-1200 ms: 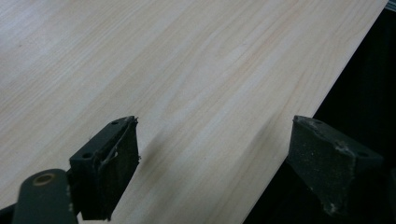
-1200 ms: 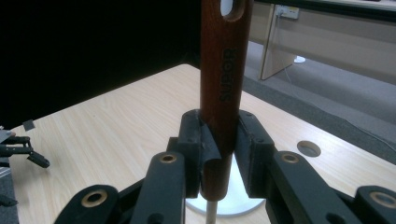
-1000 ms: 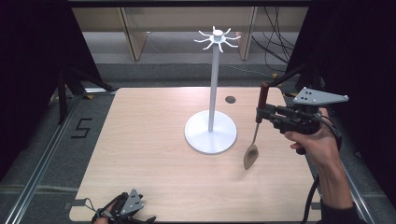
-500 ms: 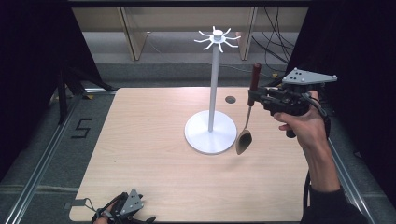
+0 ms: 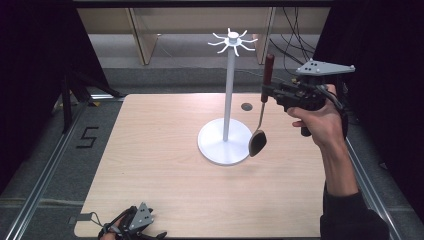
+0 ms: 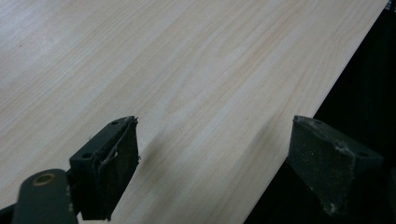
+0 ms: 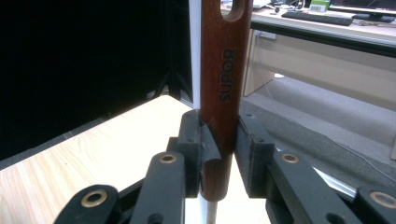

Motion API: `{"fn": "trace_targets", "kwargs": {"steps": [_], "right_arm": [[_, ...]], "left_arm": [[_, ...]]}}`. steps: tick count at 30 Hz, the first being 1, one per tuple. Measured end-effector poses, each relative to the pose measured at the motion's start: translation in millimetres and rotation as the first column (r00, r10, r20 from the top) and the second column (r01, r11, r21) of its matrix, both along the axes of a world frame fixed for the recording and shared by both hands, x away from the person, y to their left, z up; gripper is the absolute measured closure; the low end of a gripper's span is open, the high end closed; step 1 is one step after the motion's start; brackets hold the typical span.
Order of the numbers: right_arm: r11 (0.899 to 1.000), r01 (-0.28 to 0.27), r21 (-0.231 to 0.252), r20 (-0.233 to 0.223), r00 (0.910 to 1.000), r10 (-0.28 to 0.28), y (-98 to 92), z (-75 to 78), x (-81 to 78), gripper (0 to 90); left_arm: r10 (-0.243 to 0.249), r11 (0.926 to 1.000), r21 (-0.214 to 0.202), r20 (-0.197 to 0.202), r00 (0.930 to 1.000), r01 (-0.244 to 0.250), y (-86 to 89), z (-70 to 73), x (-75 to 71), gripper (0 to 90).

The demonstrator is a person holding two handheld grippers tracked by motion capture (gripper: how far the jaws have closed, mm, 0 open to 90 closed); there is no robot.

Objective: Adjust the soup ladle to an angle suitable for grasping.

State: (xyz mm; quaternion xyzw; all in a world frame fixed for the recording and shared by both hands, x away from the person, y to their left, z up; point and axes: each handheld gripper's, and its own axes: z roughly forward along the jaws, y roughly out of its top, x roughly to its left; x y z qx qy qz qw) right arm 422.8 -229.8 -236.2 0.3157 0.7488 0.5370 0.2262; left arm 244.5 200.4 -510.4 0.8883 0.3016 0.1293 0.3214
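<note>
while the right gripper (image 5: pixel 267 93) hangs above the table (image 5: pixel 165 165) just to the right of the white stand (image 5: pixel 229 107), its two black jaws are closed on the reddish-brown wooden handle of a spoon (image 5: pixel 260 122), which hangs almost upright. in the right gripper view the handle (image 7: pixel 223 88) stands between the two pads, pressed on both sides, with the lettering "supor" running up it and an oval hanging hole at its top; the handle's lower end and a thin metal shank come out just below the jaws. from the high view the handle top rises above the gripper, to the right of the stand's pole and lower than the ring of hooks (image 5: pixel 232 41) at the stand's top, while the dark bowl of the spoon (image 5: pixel 257 143) hangs low by the right edge of the stand's round base (image 5: pixel 218 148) (whether it touches the base or table cannot be told). a hand (image 5: pixel 320 122) holds this gripper from the right of the stand. the left gripper (image 5: pixel 134 228) lies well apart from the stand, at the near left edge of the table; in the left gripper view its jaws stand wide apart with nothing between them, one pad (image 6: pixel 114 163) over the wood and the other (image 6: pixel 327 163) past the table's edge.
</note>
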Motion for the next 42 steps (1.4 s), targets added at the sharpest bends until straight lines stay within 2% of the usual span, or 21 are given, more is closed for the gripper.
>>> {"fn": "trace_targets", "kwargs": {"steps": [6,9,17,24,33,34,35,37,38,42], "right_arm": [[1.000,0.011,0.001,-0.015,0.9998,-0.011,8.5,7.9,8.4,74.1],[1.000,0.012,-0.005,0.002,0.9999,-0.012,9.6,9.0,10.9,74.1],[1.000,0.003,0.010,-0.017,0.9998,-0.003,16.9,12.7,15.0,74.1],[1.000,-0.001,-0.011,-0.006,1.0000,0.001,20.8,16.4,19.1,74.1],[1.000,0.000,-0.011,-0.038,0.9993,0.000,25.6,14.8,27.7,74.0],[1.000,-0.001,-0.022,-0.026,0.9997,0.000,25.4,14.6,29.5,74.0],[1.000,-0.005,0.001,-0.048,0.9988,0.005,27.4,14.9,30.3,74.0],[1.000,-0.016,0.004,-0.036,0.9992,0.016,27.2,14.8,32.3,74.0],[1.000,-0.017,0.012,-0.052,0.9985,0.018,27.4,15.0,33.1,74.0],[1.000,-0.021,0.007,-0.056,0.9982,0.021,30.9,13.9,34.7,73.9]], "left_arm": [[-0.001,1.0000,0.002,0.000,1.0000,0.001,0.2,0.0,0.0,15.5],[-0.001,1.0000,0.000,0.000,1.0000,0.001,0.1,0.1,-0.1,15.5],[-0.001,1.0000,0.002,0.000,1.0000,0.001,0.2,-0.1,0.2,15.5],[-0.004,1.0000,0.001,-0.001,1.0000,0.004,0.2,0.2,-0.2,15.5],[-0.005,1.0000,0.004,-0.002,1.0000,0.005,0.0,-0.1,-0.2,15.4],[-0.004,1.0000,0.002,-0.001,1.0000,0.004,0.0,-0.1,-0.2,15.5],[-0.004,1.0000,0.003,-0.001,1.0000,0.004,0.1,-0.3,0.0,15.4],[-0.005,1.0000,0.005,-0.002,1.0000,0.005,0.0,-0.4,-0.1,15.4],[-0.006,1.0000,0.005,-0.003,1.0000,0.006,-0.2,-0.4,-0.4,15.4],[-0.006,1.0000,0.005,-0.003,1.0000,0.006,-0.2,-0.7,-0.1,15.4]]}}
